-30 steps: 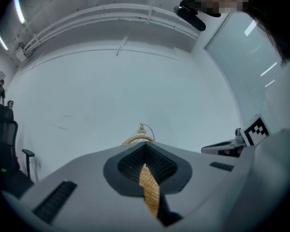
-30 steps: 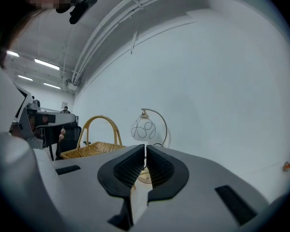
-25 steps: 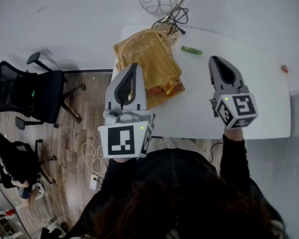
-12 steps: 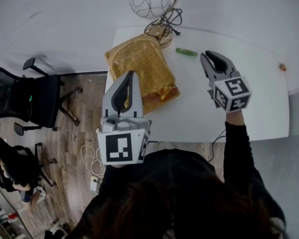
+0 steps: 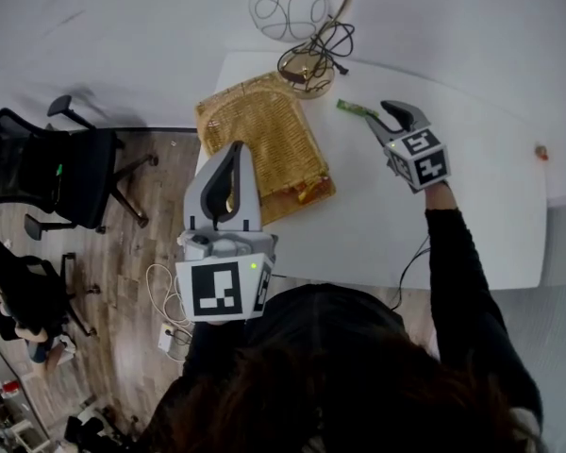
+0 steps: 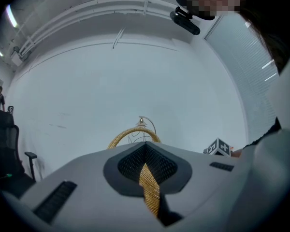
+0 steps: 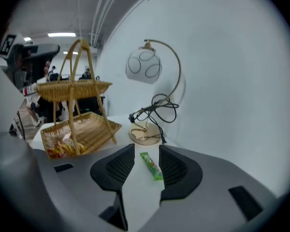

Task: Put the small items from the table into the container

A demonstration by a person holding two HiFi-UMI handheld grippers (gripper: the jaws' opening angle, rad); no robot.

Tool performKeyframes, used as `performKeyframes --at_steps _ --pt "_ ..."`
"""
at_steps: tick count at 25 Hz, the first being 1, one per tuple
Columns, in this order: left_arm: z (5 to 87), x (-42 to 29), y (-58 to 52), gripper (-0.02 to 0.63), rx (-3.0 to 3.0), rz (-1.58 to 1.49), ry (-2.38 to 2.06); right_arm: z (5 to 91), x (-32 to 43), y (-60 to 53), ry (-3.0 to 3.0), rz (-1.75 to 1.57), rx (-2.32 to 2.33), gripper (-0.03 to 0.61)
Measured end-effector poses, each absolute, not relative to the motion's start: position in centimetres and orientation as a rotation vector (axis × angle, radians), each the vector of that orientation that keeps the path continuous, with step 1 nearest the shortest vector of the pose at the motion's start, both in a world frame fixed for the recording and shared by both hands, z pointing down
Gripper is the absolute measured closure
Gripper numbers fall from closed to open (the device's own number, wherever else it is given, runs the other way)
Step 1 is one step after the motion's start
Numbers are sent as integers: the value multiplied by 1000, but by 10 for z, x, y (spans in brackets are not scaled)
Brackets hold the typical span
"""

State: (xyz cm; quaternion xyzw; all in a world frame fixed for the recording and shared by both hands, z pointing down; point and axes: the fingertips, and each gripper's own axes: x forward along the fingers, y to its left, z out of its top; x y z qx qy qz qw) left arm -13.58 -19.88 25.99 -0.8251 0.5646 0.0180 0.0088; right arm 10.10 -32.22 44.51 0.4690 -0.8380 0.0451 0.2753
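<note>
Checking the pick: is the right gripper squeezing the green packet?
No, the right gripper, jaws opening, frames the green packet without touching it.

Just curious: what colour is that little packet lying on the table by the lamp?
The packet is bright green; the right gripper view shows it best.

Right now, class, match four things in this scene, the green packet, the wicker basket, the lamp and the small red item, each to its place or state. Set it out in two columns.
1 green packet
2 wicker basket
3 lamp
4 small red item

a near the table's right edge, alone
b handle clamped in the left gripper
c at the table's back edge, cable bunched at its base
d on the table between the right gripper's jaws

Pairs: 1-d, 2-b, 3-c, 4-a. The right gripper's jaws are opening and do not touch the packet.
</note>
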Motion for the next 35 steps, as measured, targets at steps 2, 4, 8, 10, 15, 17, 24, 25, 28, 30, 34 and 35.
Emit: performKeyframes --at_steps 2,4,8,10,15,17,24,25,28,30,34,35 --pt "262 -137 -200 611 -2564 45 1788 470 109 -334 -2187 127 1224 425" --pt "262 -138 -201 611 -2545 37 1810 493 117 -342 -2140 153 1196 425" --pt "263 -140 -203 611 -2515 19 1847 522 124 -354 -2098 172 1141 425" --pt "262 -141 -204 612 -2501 15 1862 531 123 -361 -2093 179 1104 425" --pt "263 -139 -207 611 -2481 2 1888 557 126 -371 -2048 230 1055 425" --pt "263 -139 -208 611 -2476 -3 1892 565 128 -371 -2035 252 1041 425" --pt "263 -139 -210 611 -2461 -14 1909 578 130 -369 -2002 285 1044 428" --pt "263 -139 -210 611 -2462 -16 1908 578 129 -369 -2011 287 1044 444" --pt "264 -138 -211 611 -2464 -22 1905 579 125 -368 -2040 305 1040 456" --pt "265 -138 -212 612 -2466 -26 1905 581 128 -368 -2035 327 1058 465" --pt "266 -138 -212 612 -2472 -24 1902 571 133 -373 -2059 306 1135 516" --pt "265 -139 -212 611 -2474 -22 1899 565 133 -373 -2071 298 1153 522"
